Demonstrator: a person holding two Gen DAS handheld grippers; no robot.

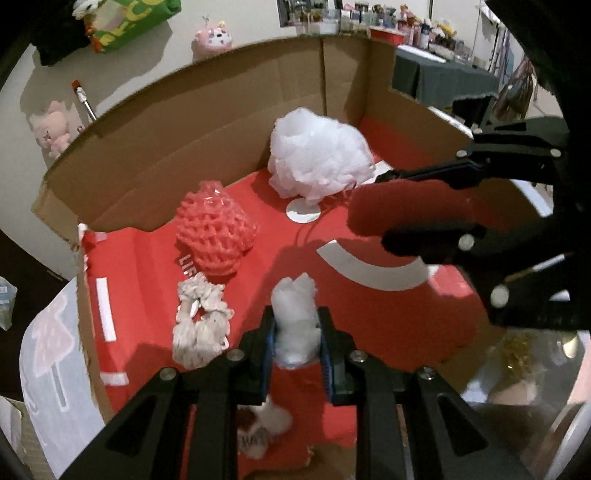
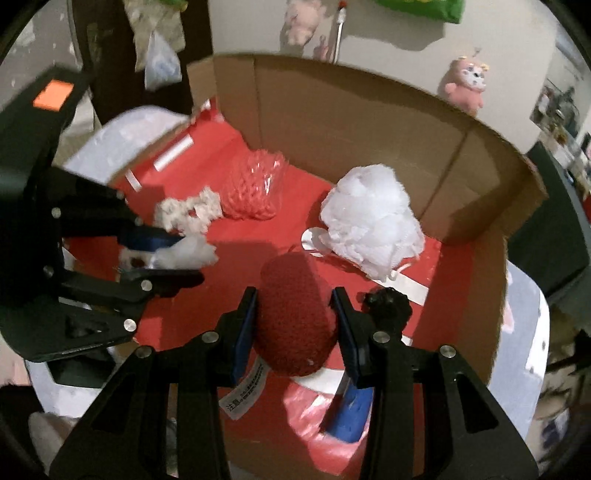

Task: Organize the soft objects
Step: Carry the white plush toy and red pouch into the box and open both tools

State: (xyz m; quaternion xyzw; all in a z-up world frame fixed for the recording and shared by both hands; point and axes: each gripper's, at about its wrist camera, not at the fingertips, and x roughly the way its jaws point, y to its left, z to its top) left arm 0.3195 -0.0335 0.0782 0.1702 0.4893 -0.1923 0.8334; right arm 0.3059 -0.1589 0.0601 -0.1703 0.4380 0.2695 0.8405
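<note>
My left gripper (image 1: 297, 325) is shut on a white fluffy tuft (image 1: 297, 317), held above the red floor of an open cardboard box (image 1: 207, 122). My right gripper (image 2: 295, 317) is shut on a dark red knitted soft piece (image 2: 293, 317) with a white care label, over the box's front part. It shows at the right of the left wrist view (image 1: 410, 210). In the box lie a white mesh bath pouf (image 1: 317, 158), a pink foam net (image 1: 216, 232) and a cream scrunchie (image 1: 201, 325). The left gripper with its tuft shows in the right wrist view (image 2: 184, 258).
A black knotted item (image 2: 386, 301) and a pink plastic bag with a blue object (image 2: 332, 410) lie near the box's front right. Pink plush toys (image 1: 216, 38) and a green bag (image 1: 129, 18) sit outside beyond the back wall. A small patterned soft item (image 1: 258, 424) lies under my left gripper.
</note>
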